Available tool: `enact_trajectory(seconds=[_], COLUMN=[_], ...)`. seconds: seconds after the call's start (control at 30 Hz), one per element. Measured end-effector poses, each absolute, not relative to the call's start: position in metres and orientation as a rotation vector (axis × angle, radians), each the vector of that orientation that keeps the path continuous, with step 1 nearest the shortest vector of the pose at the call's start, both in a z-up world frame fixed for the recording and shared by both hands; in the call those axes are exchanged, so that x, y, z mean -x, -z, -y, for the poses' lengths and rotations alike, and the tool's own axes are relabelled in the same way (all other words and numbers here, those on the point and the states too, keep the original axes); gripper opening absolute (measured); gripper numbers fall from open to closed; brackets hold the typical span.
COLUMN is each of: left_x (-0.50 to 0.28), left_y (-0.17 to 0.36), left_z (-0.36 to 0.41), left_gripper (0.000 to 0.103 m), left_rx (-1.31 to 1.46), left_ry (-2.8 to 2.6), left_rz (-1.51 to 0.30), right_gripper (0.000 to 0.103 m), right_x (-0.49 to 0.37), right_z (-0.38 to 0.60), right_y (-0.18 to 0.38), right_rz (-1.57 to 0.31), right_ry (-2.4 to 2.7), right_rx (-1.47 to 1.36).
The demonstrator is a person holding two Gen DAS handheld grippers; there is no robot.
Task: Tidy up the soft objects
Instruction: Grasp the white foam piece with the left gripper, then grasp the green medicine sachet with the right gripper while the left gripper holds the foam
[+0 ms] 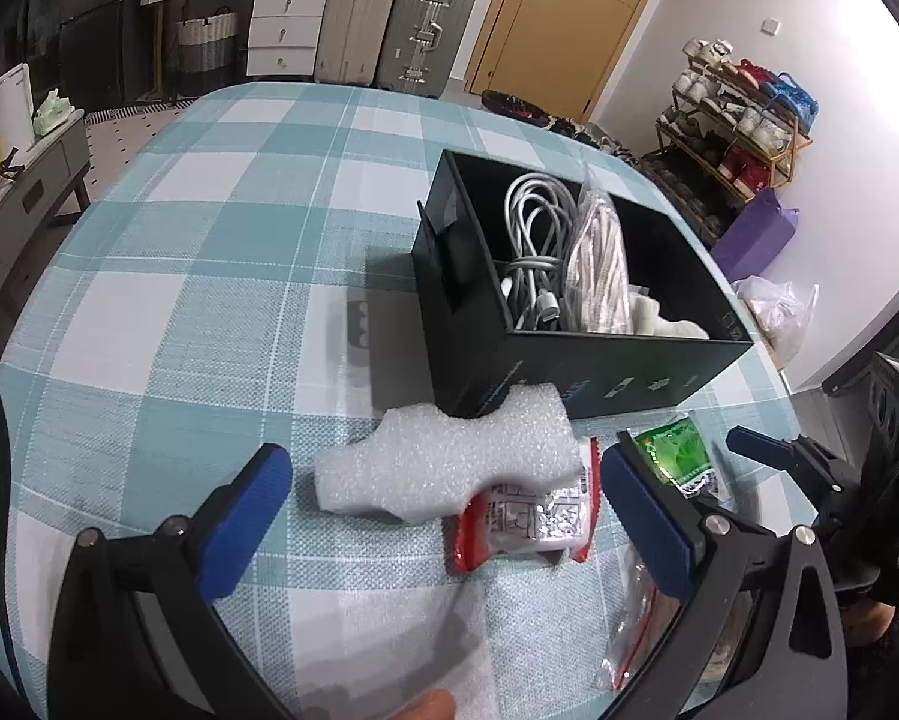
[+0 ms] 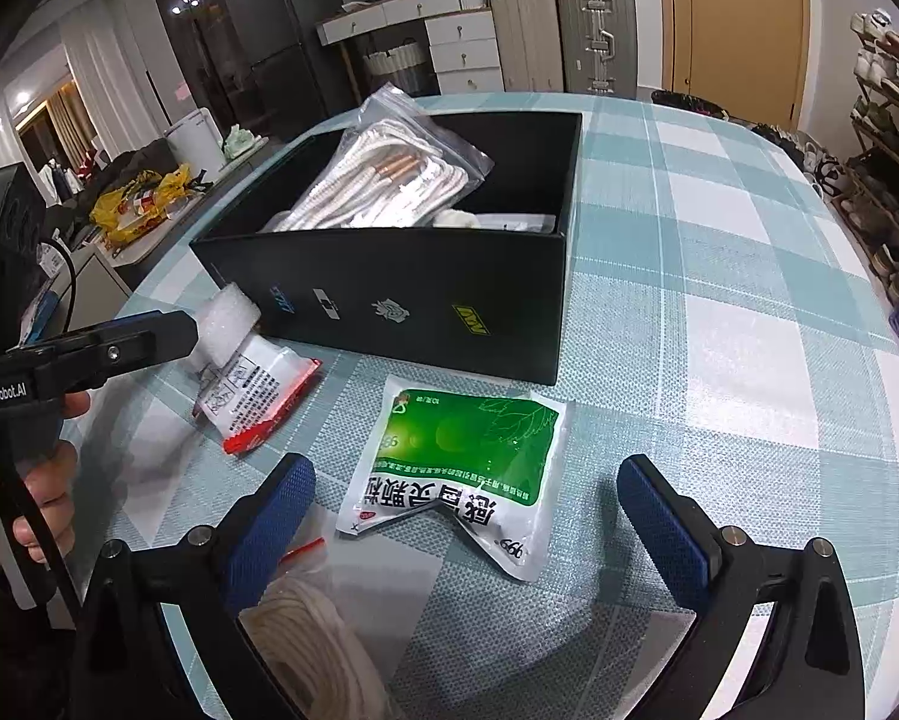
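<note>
A black box (image 1: 599, 372) (image 2: 389, 306) stands on the checked tablecloth and holds white cables (image 1: 536, 240) and a bagged cord bundle (image 1: 596, 258) (image 2: 383, 174). In front of it lie a white foam piece (image 1: 449, 456) (image 2: 224, 324), a red-and-white sachet (image 1: 527, 519) (image 2: 257, 396) and a green-and-white sachet (image 1: 677, 456) (image 2: 461, 468). My left gripper (image 1: 443, 510) is open, its jaws on either side of the foam and the red sachet. My right gripper (image 2: 467, 516) is open around the green sachet's near end.
A clear zip bag with a red seal (image 1: 635, 618) and a coil of cream cord (image 2: 305, 630) lie at the near edge. Suitcases (image 1: 389, 24), drawers and a shoe rack (image 1: 743, 120) stand beyond the table.
</note>
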State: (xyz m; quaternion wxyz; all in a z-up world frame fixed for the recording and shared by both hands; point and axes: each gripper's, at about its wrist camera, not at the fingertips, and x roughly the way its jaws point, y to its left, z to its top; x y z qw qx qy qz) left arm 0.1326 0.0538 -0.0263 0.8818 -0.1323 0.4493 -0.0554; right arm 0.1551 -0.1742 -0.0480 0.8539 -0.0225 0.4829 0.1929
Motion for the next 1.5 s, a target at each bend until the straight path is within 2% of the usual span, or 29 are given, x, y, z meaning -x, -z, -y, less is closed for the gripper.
enact_trajectory(seconds=[0.4,0.5,0.6,1.03,1.13,1.27,1.33,1.5], left_x=[-0.143,-0.143,-0.142,-0.134,-0.130,-0.123,-0.121,-0.117], left_y=[0.040,0.041,0.040,0.032,0.029,0.021,0.017,0.007], left_z=[-0.048,-0.047,-0.047,-0.048,-0.048,-0.047,-0.047,-0.046], left_gripper=[0.103,0.101,0.092,0.091,0.091,0.091,0.091,0.091], left_rx=[0.224,0.210,0.209,0.188,0.184,0.167,0.162,0.140], left_ry=[0.066,0.070,0.083,0.079,0.074,0.063,0.062,0.056], left_rz=[-0.985,-0.985,-0.984,-0.934,-0.921,-0.895,-0.883,-0.848], right_gripper=[0.102,0.102,0.102,0.099,0.092,0.074,0.069,0.049], right_x=[-0.161,-0.162,-0.162,-0.159,-0.157,-0.155,-0.154,-0.150], right_z=[0.168,0.168,0.166,0.164,0.163,0.161,0.163,0.167], right_y=[0.055,0.056,0.056,0.056,0.056,0.055,0.055,0.053], right_rz=[-1.054,-1.059,-1.059,-1.052,-1.045,-1.030,-1.023,-1.002], right_ry=[-0.382,-0.375,-0.368,-0.374,-0.365,-0.346,-0.345,-0.351], right_rx=[0.082,0.086,0.096,0.119,0.142,0.188,0.190,0.189])
